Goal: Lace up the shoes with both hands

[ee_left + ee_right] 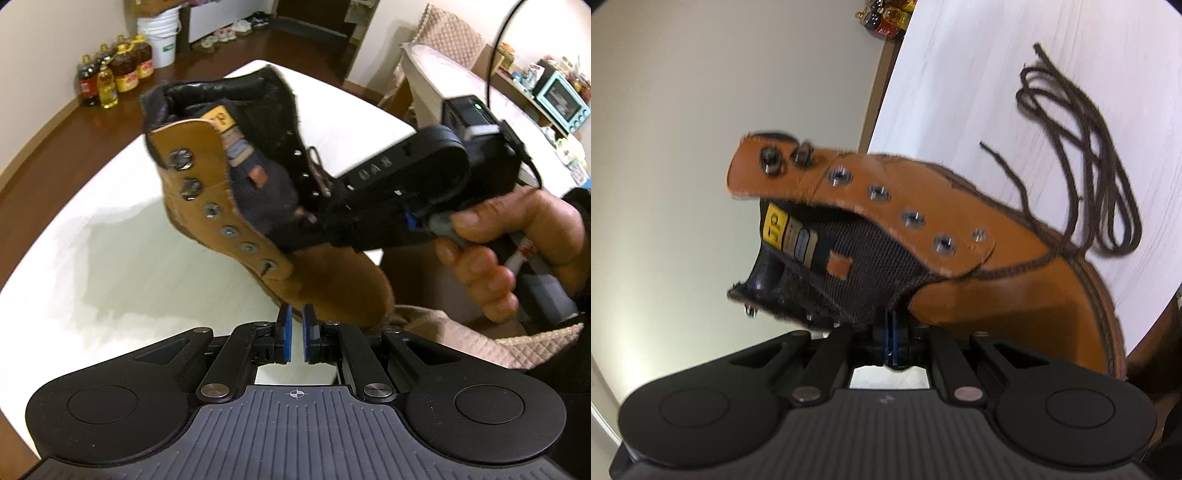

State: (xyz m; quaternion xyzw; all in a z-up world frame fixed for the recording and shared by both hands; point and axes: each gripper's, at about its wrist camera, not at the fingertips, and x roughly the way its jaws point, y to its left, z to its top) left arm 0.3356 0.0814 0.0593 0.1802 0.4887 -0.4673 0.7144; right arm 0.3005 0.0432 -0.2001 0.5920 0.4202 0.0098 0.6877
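The tan boot (236, 206) is tilted up off the white table (110, 229), with its open collar toward 12 o'clock in the left wrist view and its toe toward 5 o'clock, just beyond the left gripper (296, 325). The left gripper sits at 6 o'clock with its blue pads (285, 332) narrowly parted; nothing is between them, and the boot's toe edge lies just past the fingertips. The right gripper (314, 218) enters from 3 o'clock, carried by the person's hand (517, 243), and its tips reach the boot's inner eyelet flap beside the dark mesh tongue (258, 192). In the right wrist view the right gripper (894, 332) stands at 6 o'clock with its jaws pressed together on the lower edge of the boot's opening, where the tongue (857, 273) meets the tan leather. The boot (997, 295) fills the centre, with its row of metal eyelets (912, 218) running from 10 o'clock toward 3 o'clock, all of them unlaced. The dark brown shoelace (1097, 166) lies loose in loops on the table (960, 74) at 2 o'clock, with one end trailing toward the boot's sole; whether it touches the boot cannot be told. On the floor at 10 o'clock in the left wrist view stand bottles of oil (122, 70), filled with yellow and dark liquid, beside a white bucket (160, 38) whose contents are not visible
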